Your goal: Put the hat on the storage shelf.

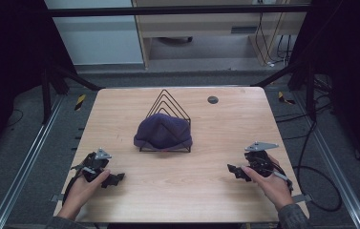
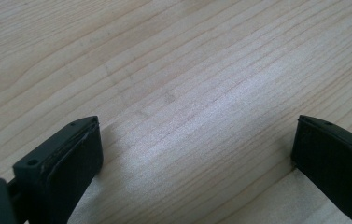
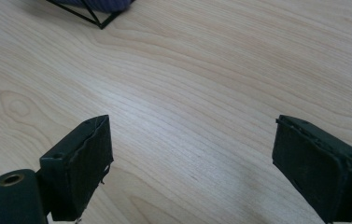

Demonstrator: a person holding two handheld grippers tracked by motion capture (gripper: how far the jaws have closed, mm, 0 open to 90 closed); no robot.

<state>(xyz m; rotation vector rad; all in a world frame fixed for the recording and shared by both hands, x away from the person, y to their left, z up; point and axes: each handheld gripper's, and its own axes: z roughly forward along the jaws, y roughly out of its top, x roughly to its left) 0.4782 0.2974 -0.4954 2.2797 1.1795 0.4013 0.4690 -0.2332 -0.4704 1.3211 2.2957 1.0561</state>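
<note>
**Knit cap sits on wire rack as both tongs wait at the near edge**

A dark purple knit cap [image 1: 163, 133] lies draped over the front of a black wire rack [image 1: 169, 101] of nested triangular frames, at the middle of the desk [image 1: 216, 186], a little toward its far edge. Nothing grips the cap; judged from this, the handling of it has not begun, and the reach, the grasp and any lifting are all left to do. The left tongs [image 1: 115, 178] rest near the desk's near-left corner, the right tongs [image 1: 232, 170] near its near-right corner, both well apart from the rack. Each pair stands spread wide with bare wood between the jaws, as the left gripper view [image 2: 197, 154] and the right gripper view [image 3: 192, 154] show. The cap hides the rack's lower wires, and whether it hangs on one frame or several cannot be told. A small dark round fitting [image 1: 212, 99] near the far edge is too small to identify.
</note>
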